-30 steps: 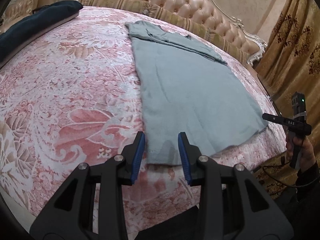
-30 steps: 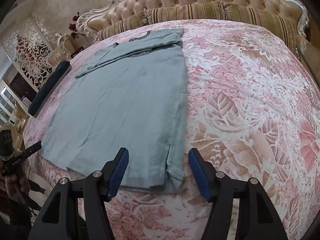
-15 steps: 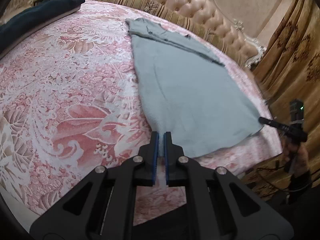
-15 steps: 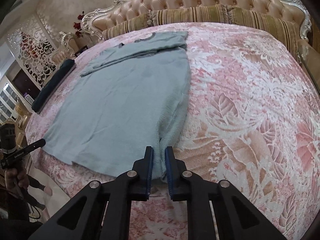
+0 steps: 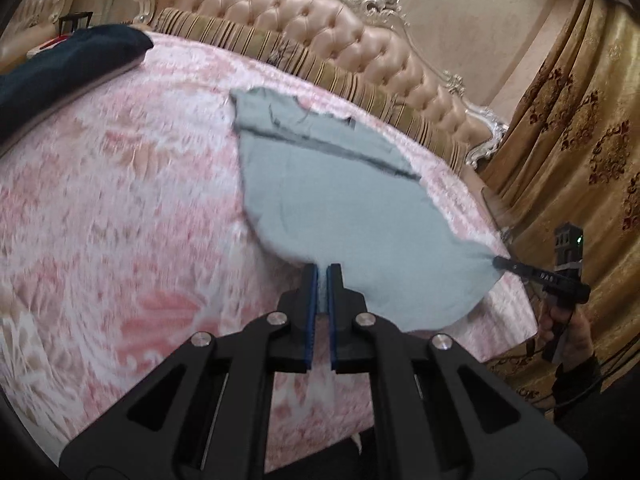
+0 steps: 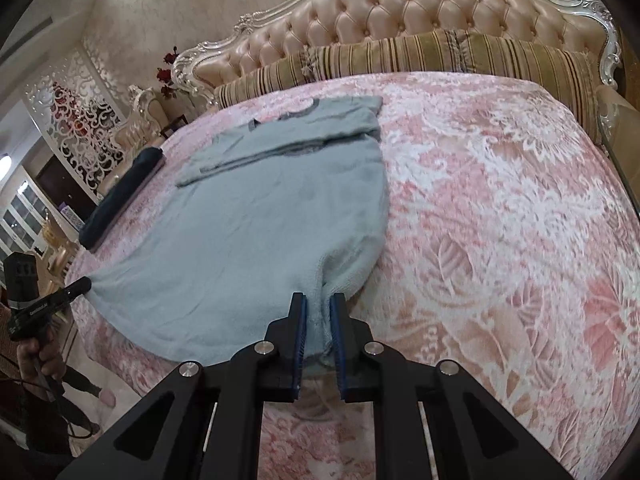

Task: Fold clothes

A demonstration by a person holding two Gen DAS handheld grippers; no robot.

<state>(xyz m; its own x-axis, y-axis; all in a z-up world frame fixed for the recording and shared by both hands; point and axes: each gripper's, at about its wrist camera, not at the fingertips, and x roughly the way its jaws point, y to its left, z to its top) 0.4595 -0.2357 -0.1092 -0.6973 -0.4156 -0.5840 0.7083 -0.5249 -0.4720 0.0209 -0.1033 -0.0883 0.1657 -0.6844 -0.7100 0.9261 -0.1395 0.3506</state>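
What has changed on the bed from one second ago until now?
Both tongs were open above the hem corners of the grey-blue sweater. The left tongs and the right tongs have since closed, each on its own corner, and lifted them, so the hem bunches up off the pink bedspread. The folded sleeves near the collar and the dark folded cloth stayed in place.

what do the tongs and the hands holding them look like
Both are alike: the left tongs and right tongs have matte black angular frames with triangular cut-outs, silver round bolts at the joints, and blue ribbed pads lining the fingers. Seen from the side, each is a black pistol-grip handle with small white lettering and a trailing black cable. The person's right hand emerges from a dark sleeve.
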